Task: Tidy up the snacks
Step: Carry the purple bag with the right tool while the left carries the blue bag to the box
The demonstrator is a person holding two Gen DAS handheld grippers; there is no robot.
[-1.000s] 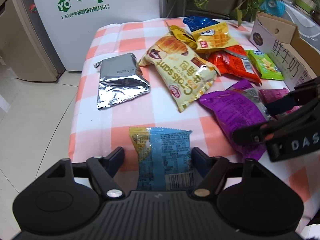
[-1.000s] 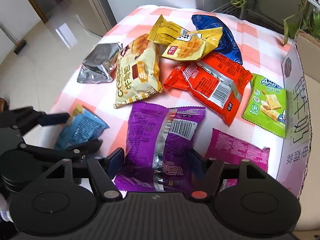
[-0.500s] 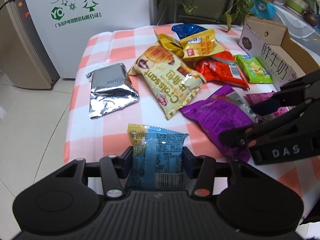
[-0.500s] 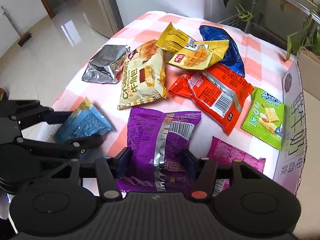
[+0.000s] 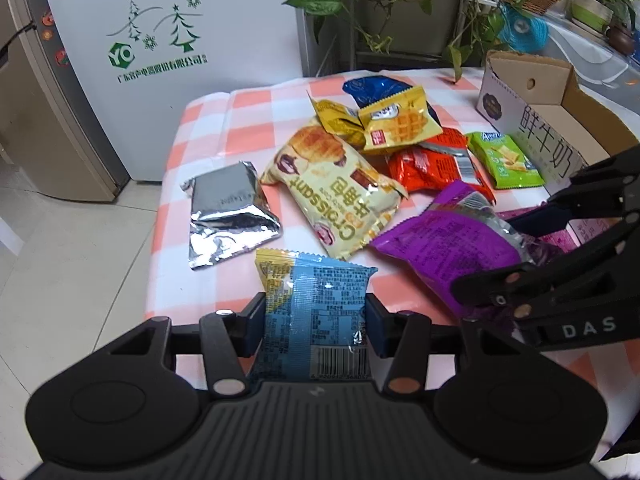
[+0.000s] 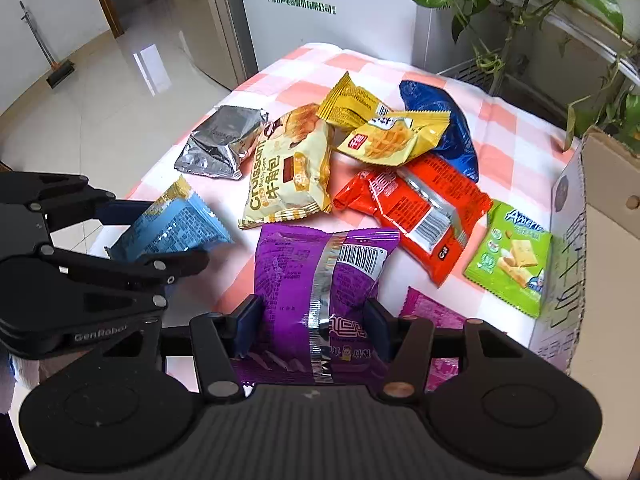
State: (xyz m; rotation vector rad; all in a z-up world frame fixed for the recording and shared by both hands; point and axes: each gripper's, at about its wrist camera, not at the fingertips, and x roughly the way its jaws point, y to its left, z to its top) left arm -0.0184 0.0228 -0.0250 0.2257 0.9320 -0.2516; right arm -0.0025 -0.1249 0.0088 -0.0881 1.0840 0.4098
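My left gripper [image 5: 316,322] pinches the blue plastic snack packet [image 5: 316,312], long axis pointing away; my right gripper [image 6: 314,326] pinches the purple foil packet [image 6: 320,280] likewise.

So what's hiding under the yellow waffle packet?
The yellow waffle packet lies on a plain yellow packet, a dark blue packet and the orange-red packet's top end. Whatever else it covers cannot be seen.

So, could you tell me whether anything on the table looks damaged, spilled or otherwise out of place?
Nothing looks torn or spilled. The packets simply lie in a loose heap: the waffle packet overlaps the blue packet and the orange packet. The cardboard box looks empty as far as visible.
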